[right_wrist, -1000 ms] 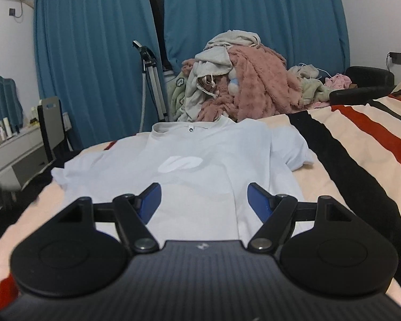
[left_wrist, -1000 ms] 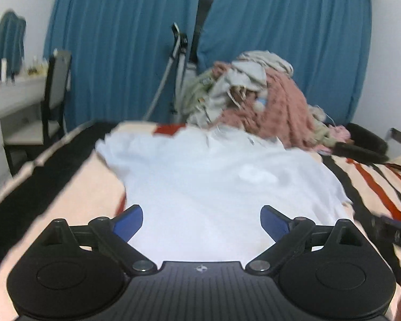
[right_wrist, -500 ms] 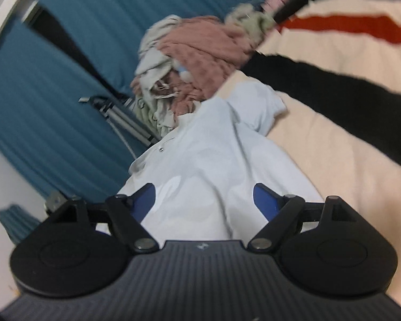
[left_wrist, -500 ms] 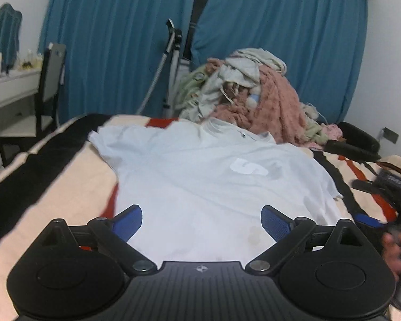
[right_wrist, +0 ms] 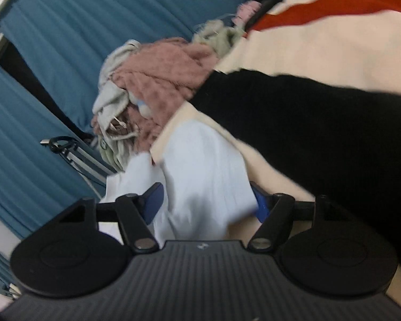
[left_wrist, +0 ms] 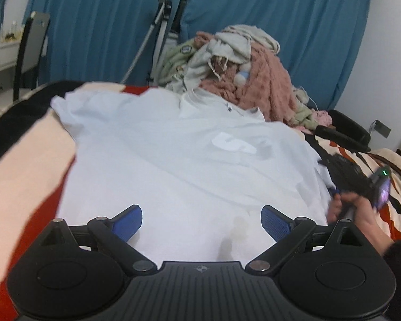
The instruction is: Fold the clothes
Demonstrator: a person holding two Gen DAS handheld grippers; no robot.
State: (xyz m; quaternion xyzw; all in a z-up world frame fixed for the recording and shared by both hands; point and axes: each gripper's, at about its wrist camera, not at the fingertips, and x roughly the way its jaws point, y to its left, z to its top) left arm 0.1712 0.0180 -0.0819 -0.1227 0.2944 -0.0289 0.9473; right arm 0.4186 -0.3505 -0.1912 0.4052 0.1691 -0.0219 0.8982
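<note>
white shirt spread on the bed

the white t-shirt is lying flat on the striped bed, collar pointing toward the clothes pile. the left tool is hovering spread over its hem. the right tool, rolled sideways, is closing around the sleeve.

A pale white T-shirt with a white chest logo lies spread flat on the striped bedspread.

We see a pale blue-white T-shirt with a white logo on a bedspread striped cream, black and red. Behind it a clothes pile mixes dusty pink, beige-grey and pale green against deep blue curtains. Both black grippers carry blue finger pads.
</note>
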